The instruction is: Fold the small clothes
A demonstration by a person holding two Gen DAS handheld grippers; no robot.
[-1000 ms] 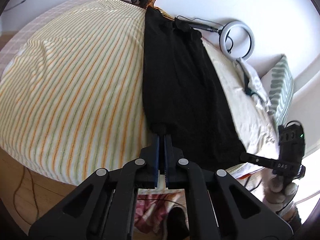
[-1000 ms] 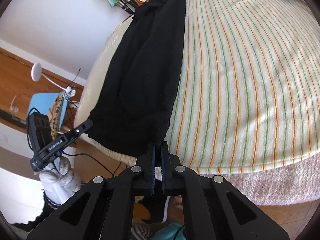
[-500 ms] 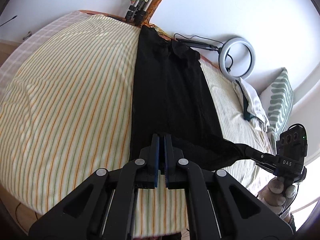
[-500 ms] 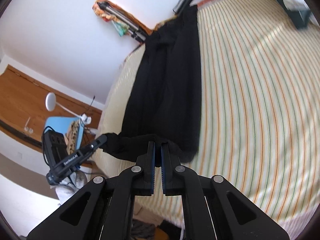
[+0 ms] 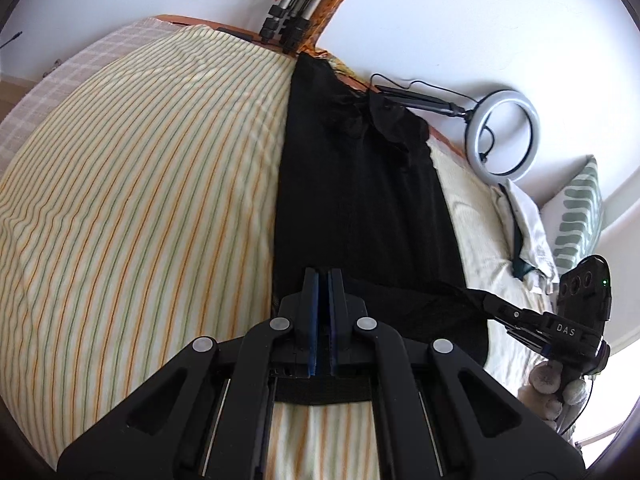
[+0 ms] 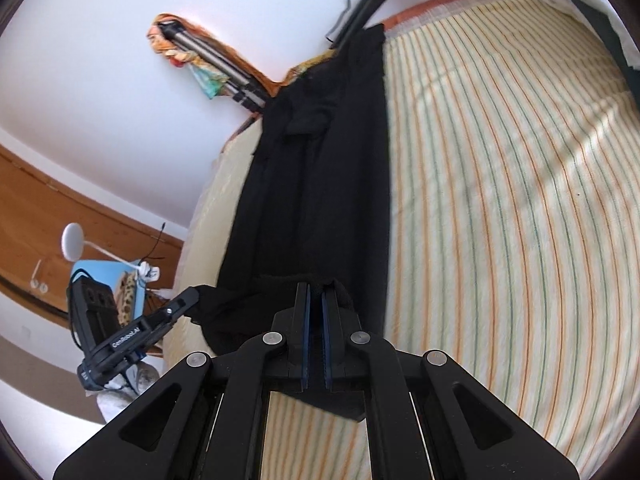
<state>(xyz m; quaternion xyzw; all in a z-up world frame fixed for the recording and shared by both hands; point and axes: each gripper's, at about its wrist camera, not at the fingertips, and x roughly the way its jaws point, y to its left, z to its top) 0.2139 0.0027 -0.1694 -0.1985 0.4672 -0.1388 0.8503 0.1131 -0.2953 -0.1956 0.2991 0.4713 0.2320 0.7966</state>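
Observation:
A long black garment (image 5: 360,200) lies stretched lengthwise on the striped bedspread (image 5: 140,208); it also shows in the right wrist view (image 6: 320,192). My left gripper (image 5: 323,276) is shut on one near corner of the garment's hem. My right gripper (image 6: 315,290) is shut on the other near corner; it also shows at the right of the left wrist view (image 5: 486,300). The left gripper shows at the left of the right wrist view (image 6: 192,294). The near end of the garment is lifted and carried over the part that lies flat.
A ring light (image 5: 502,134) on a stand lies at the bed's far edge, with tripod legs (image 5: 288,28) against the wall. A patterned pillow (image 5: 580,216) and white clothes (image 5: 524,224) sit at the right. A blue chair (image 6: 108,284) stands beside the bed.
Both grippers have lifted the garment's near end from the bed's near edge and carried it forward over the garment, so the near part now doubles back over the rest.

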